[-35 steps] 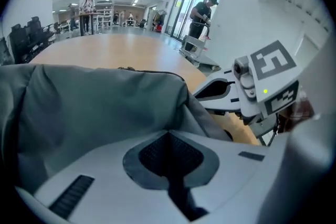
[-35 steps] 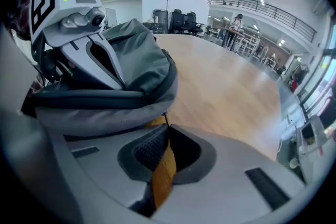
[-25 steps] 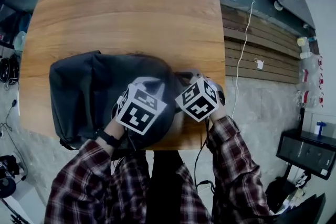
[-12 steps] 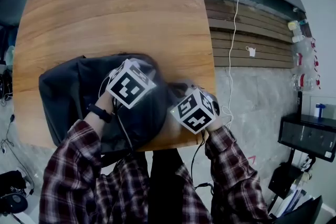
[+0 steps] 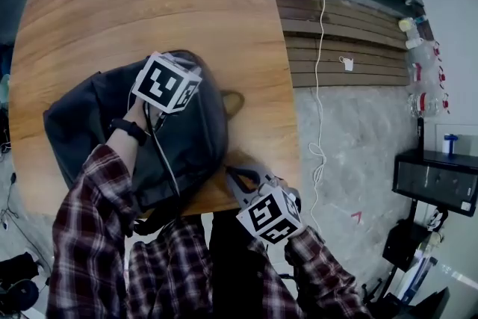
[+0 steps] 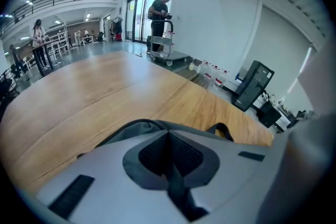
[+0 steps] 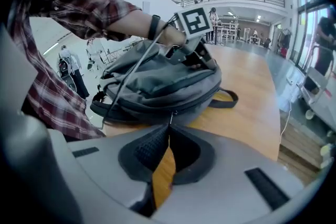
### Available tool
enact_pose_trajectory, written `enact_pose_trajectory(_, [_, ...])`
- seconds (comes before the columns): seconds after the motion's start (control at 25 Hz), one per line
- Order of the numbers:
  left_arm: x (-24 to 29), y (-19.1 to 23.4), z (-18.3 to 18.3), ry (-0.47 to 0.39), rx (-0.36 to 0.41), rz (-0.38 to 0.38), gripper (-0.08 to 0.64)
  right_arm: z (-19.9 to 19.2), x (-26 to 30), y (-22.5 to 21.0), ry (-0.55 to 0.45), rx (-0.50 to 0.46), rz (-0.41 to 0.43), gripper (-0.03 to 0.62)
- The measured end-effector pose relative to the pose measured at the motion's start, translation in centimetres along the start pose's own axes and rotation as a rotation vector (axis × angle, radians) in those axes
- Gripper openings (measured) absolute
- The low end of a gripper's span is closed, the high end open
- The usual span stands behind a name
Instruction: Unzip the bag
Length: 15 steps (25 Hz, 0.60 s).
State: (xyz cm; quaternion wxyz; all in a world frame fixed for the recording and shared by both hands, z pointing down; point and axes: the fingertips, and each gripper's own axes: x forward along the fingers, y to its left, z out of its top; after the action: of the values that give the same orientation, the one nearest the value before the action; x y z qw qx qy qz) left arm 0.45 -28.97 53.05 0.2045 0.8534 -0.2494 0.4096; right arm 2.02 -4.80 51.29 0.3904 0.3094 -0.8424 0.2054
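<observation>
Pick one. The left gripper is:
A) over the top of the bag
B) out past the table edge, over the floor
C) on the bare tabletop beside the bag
A: the right gripper view shows the left gripper at the top of the bag, not on bare wood.

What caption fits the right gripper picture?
Right gripper pinches the zip pull of the gray bag; left gripper holds its top, on a wooden table.

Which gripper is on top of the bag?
The left gripper, resting up on the bag; the right gripper is off it, at its near edge.
</observation>
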Motion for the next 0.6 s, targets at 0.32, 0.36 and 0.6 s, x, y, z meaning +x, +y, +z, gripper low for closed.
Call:
enact_pose_trajectory(0.32, [0.2,2.5,1.1,-0.032,-0.078,0.066,0.009,0.3,1.0,3.0,-0.038,0.054,0.032,0.017])
enact_pose_trajectory(0.36, [-0.2,2.4,1.3,-0.046,-0.058,0.078,0.009,0.2,1.1,2.6,-0.034,0.043,0.025,0.017])
enact_pose_trajectory(0.6, [-5.4,-1.1,-0.6,-0.091,0.121,0.019,0.009,0.4,1.7,0.8,-0.011,-0.03,-0.011,0.017])
